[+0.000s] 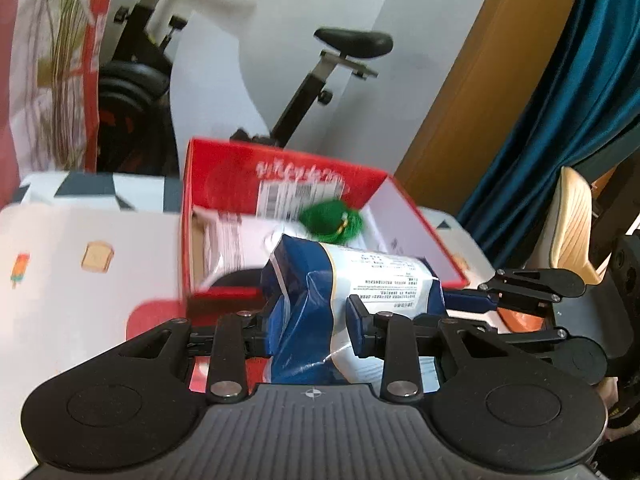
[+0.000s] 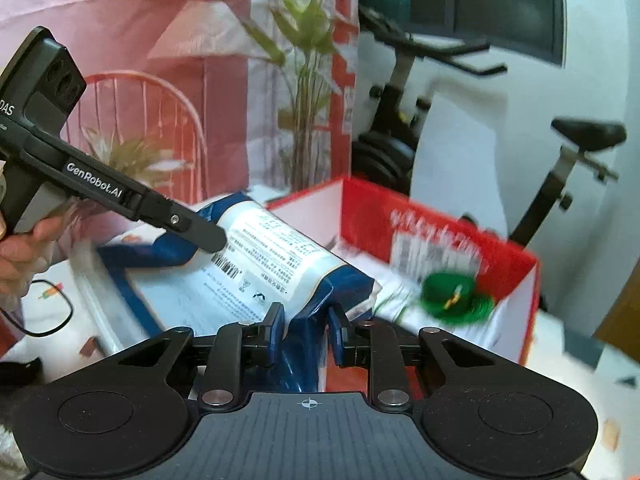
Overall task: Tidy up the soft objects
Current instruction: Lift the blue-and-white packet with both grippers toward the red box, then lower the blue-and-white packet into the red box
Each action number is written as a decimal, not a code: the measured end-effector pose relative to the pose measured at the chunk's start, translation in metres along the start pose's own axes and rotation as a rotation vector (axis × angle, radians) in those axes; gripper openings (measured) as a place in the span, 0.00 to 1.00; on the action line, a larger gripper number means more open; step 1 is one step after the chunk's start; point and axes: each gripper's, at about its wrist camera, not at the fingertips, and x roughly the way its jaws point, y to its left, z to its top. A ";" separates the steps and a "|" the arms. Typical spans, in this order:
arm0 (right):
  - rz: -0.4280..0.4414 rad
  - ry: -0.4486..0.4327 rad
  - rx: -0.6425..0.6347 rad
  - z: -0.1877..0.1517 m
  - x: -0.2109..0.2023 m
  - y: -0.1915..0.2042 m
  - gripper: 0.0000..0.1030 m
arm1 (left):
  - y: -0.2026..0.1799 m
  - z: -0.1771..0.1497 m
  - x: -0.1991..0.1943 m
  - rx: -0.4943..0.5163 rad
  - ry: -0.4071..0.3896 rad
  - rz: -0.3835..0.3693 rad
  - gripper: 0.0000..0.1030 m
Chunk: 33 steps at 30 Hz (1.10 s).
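Note:
A soft blue and white package (image 1: 360, 272) hangs between both grippers, just in front of an open red box (image 1: 280, 172). My left gripper (image 1: 312, 320) is shut on the package's blue end, which bulges between the pads. At the right of the left wrist view, my right gripper (image 1: 480, 300) pinches the other end. In the right wrist view, the right gripper (image 2: 306, 328) is shut on a blue corner of the package (image 2: 272, 256), and the left gripper (image 2: 200, 232) holds its far side. A green plush hat (image 2: 456, 292) lies inside the red box (image 2: 440, 220).
White papers and bags fill the box around the green hat (image 1: 332, 222). An exercise bike (image 1: 352, 44) and a plant (image 2: 304, 40) stand behind the table. A teal curtain (image 1: 560, 100) and a wooden chair (image 1: 572, 224) are at the right. A person's hand (image 2: 16, 248) grips the left tool.

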 end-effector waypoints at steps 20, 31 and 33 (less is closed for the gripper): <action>-0.222 -0.113 -0.354 0.053 0.060 -0.032 0.18 | 0.010 0.083 0.055 0.049 -0.079 0.074 0.35; -0.280 0.042 -0.275 0.050 0.148 -0.064 0.17 | 0.029 0.104 0.124 0.016 -0.006 0.108 0.35; -0.264 0.083 -0.271 0.048 0.156 -0.064 0.17 | 0.028 0.097 0.130 0.021 0.017 0.098 0.35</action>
